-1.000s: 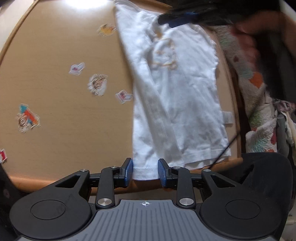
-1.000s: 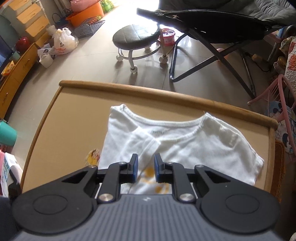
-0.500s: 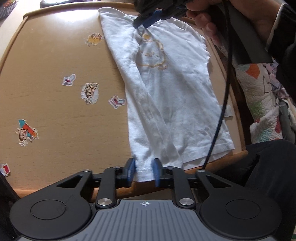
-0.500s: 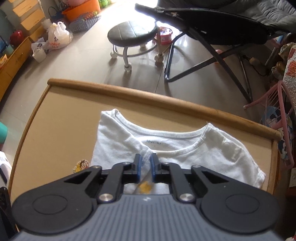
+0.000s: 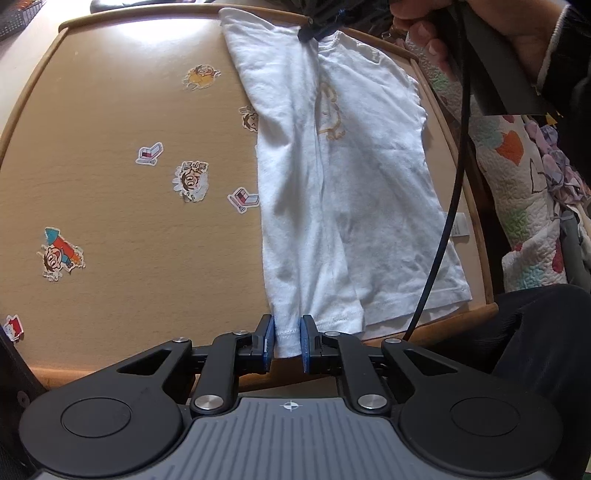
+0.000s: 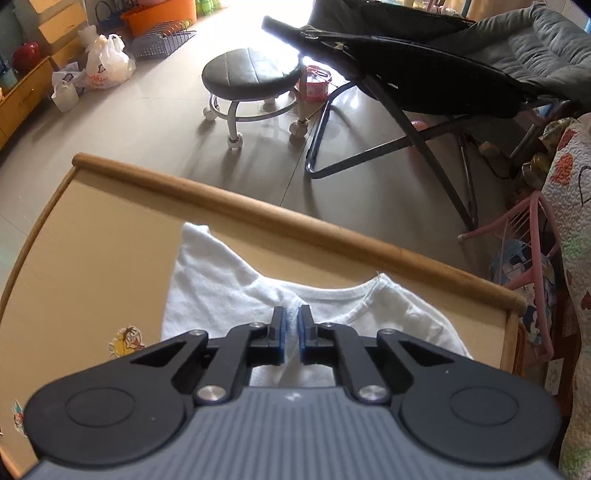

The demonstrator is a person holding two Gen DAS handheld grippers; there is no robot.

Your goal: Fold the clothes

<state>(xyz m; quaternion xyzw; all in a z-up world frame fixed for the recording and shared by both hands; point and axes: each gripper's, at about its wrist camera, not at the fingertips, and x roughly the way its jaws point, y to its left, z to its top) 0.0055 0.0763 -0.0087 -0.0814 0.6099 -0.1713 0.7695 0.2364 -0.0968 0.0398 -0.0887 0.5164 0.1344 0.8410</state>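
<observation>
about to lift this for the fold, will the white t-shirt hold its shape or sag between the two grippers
Probably sag: the white t-shirt already creases into a ridge between the left gripper and right gripper. It looks thin and light. On the smooth table it may drag easily.

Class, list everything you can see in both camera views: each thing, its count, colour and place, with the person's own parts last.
T-shirt: one, white, on the table's right side.
Table: one, tan with wooden rim.
Stickers: several, colourful, on the tabletop left of the shirt.
Stool: one, black, on the floor beyond the table.
Lounge chair: one, black, beside the stool.
Quilt: one, patterned, right of the table.
Left gripper: black, shut on the shirt's hem.
Right gripper: black, shut on the shirt near the collar.
Hand: one, holding the right gripper.
</observation>
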